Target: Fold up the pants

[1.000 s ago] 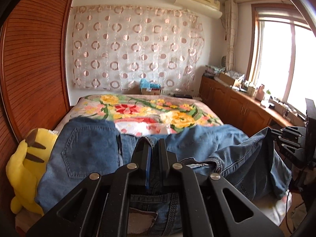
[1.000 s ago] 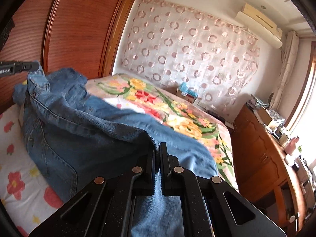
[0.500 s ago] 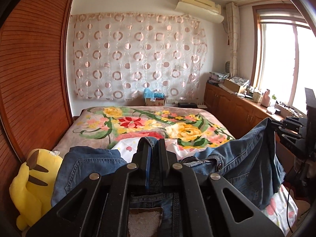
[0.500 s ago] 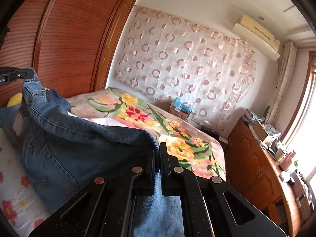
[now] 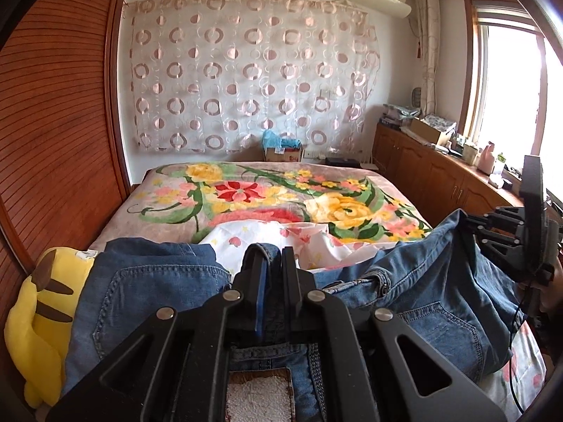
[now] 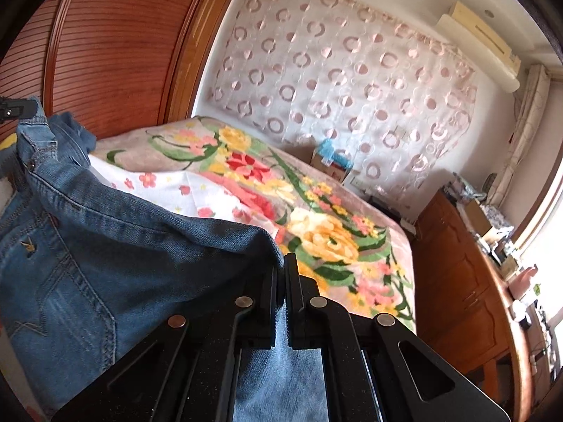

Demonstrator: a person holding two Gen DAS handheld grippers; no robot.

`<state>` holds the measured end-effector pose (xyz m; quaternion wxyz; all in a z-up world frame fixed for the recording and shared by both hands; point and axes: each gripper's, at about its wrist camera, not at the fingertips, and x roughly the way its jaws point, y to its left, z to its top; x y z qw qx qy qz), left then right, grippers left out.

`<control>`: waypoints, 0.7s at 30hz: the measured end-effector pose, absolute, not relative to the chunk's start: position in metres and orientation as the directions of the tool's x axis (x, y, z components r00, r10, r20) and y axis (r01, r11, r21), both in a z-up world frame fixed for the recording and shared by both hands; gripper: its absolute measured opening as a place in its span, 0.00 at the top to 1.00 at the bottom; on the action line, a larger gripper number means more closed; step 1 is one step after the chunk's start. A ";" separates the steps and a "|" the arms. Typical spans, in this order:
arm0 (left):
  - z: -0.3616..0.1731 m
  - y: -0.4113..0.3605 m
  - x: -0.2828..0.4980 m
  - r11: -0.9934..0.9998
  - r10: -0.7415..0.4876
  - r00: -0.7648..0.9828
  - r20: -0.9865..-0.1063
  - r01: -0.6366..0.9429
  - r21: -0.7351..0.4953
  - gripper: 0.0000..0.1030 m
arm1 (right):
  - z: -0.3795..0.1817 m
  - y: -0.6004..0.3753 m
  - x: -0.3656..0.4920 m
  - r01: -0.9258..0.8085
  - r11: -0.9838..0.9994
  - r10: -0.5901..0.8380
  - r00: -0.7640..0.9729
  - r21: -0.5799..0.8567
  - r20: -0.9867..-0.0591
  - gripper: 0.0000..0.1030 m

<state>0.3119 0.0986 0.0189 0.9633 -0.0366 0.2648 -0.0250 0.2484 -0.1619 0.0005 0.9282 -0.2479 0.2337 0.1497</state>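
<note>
Item: my left gripper (image 5: 270, 263), jaws clamped on the waistband of the faded blue denim pants (image 5: 147, 292); my right gripper (image 6: 280, 281), jaws pinched on another edge of the same pants (image 6: 81, 253). The pants hang stretched between both grips above the near end of the bed with the floral blanket (image 5: 267, 193). Beside them: yellow plush toy (image 5: 38, 320), slatted wooden wardrobe (image 5: 52, 133), circle-patterned curtain (image 5: 246, 84).

Both wrist views face along bed (image 5: 169, 204), low, sharing curtain (image 6: 352, 81)
</note>
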 end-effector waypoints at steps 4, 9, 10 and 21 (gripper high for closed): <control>0.016 0.096 0.310 0.998 -0.054 0.863 -0.503 0.029 -0.057 0.93 | 0.010 -0.157 0.274 -0.399 0.835 0.164 0.837 -0.378 -0.521 0.97; 0.017 0.094 0.300 0.999 -0.047 0.865 -0.500 0.036 -0.030 0.87 | 0.017 -0.160 0.277 -0.406 0.830 0.167 0.835 -0.382 -0.524 0.97; 0.018 0.094 0.298 0.999 -0.045 0.864 -0.501 0.039 -0.023 0.86 | 0.017 -0.160 0.278 -0.408 0.830 0.170 0.834 -0.380 -0.524 0.97; 0.018 0.094 0.272 0.998 -0.063 0.865 -0.497 0.061 -0.020 0.29 | 0.017 -0.171 0.266 -0.427 0.850 0.222 0.823 -0.310 -0.523 0.94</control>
